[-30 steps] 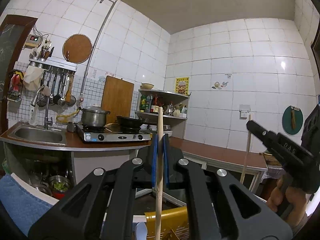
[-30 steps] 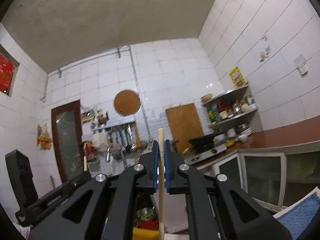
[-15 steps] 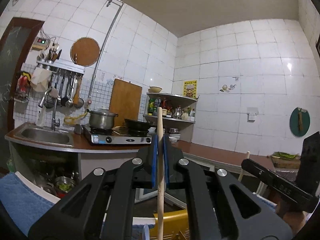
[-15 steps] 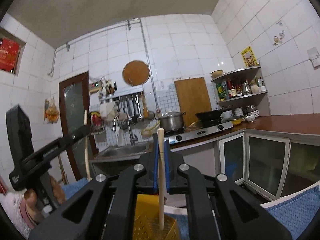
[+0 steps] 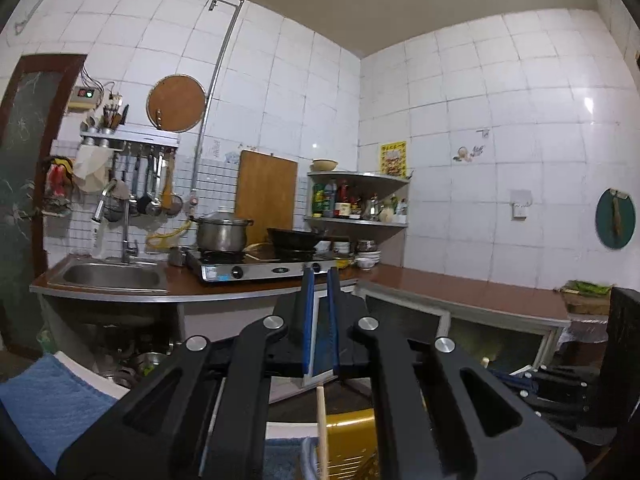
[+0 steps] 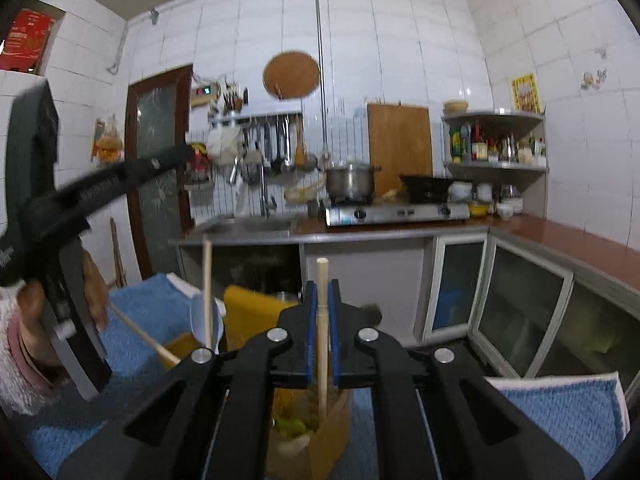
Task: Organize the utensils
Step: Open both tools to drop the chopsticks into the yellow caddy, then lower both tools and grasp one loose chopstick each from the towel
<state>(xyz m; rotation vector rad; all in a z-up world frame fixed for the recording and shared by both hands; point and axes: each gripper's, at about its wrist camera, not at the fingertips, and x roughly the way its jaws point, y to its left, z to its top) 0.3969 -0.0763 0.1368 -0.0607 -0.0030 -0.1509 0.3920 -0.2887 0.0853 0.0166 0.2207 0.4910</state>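
Note:
My left gripper [image 5: 319, 280] is open and empty; its blue pads stand apart. A wooden stick [image 5: 322, 428] stands free below it, in a yellow holder [image 5: 352, 432]. In the right wrist view that stick [image 6: 207, 292] stands upright beside the yellow holder [image 6: 248, 316], with the left gripper [image 6: 176, 156] above it. My right gripper [image 6: 321, 284] is shut on a second wooden stick [image 6: 322, 320], held upright with its lower end in a holder compartment [image 6: 332, 416].
Blue towels [image 6: 152, 320] cover the surface under the holder. A white spoon [image 6: 204, 320] and a slanted wooden utensil [image 6: 144, 336] are by the holder. Behind are a sink [image 5: 112, 276], a stove with a pot [image 5: 222, 232], and cabinets [image 6: 520, 312].
My left gripper has opened and let go of its stick, which dropped into the yellow holder. My right gripper has lowered its stick toward the holder, still shut on it.

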